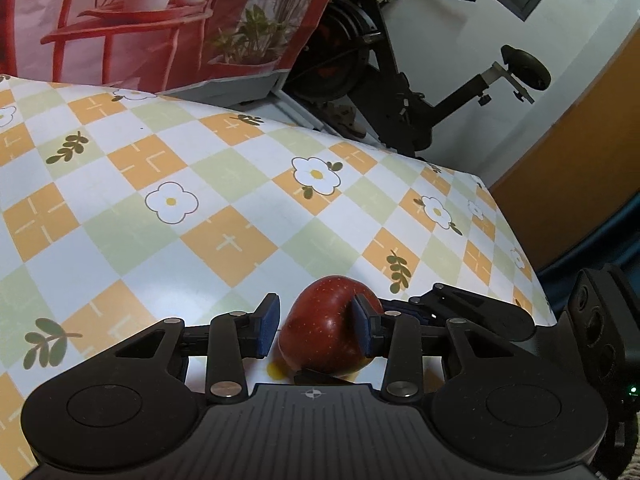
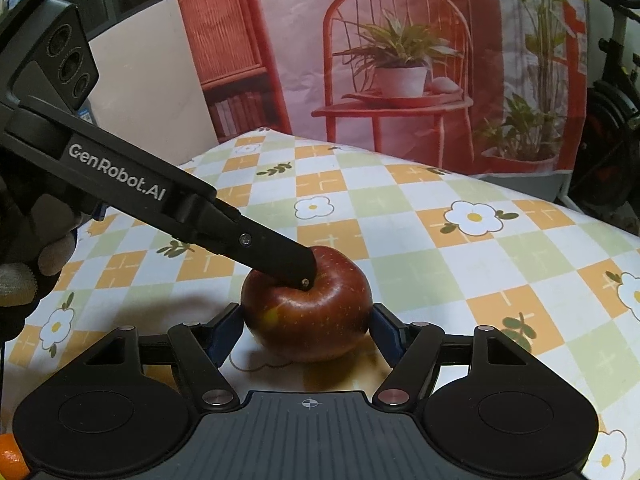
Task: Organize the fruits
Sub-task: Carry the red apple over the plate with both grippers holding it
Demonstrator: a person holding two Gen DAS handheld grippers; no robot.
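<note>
1. My right gripper (image 2: 306,328) has its blue pads (image 2: 386,330) pressed against both flanks of the apple (image 2: 306,320), so it is grasping the fruit.
2. My left gripper (image 1: 316,326) sits around the same apple (image 1: 326,330): its right-hand pad (image 1: 364,328) touches the skin, while the left-hand pad (image 1: 266,326) stands just clear with a strip of tablecloth showing between. I would call it released, not clamped.
3. In the right wrist view, one black finger of the left gripper (image 2: 280,262) comes in from the upper left and rests its tip in the dimple on top of the apple.
4. The apple is dark red with pale speckles and rests on the table, on the checked tablecloth (image 2: 460,272) of orange, green and white squares with white flowers.
5. A gloved hand (image 2: 24,280) holds the left gripper at the left edge of the right wrist view.
6. A small bit of orange fruit (image 2: 10,460) shows at the bottom left corner there.
7. Beyond the table hangs a printed backdrop (image 2: 400,60) of a red chair and potted plants; an exercise bike (image 1: 400,80) stands beside it.
</note>
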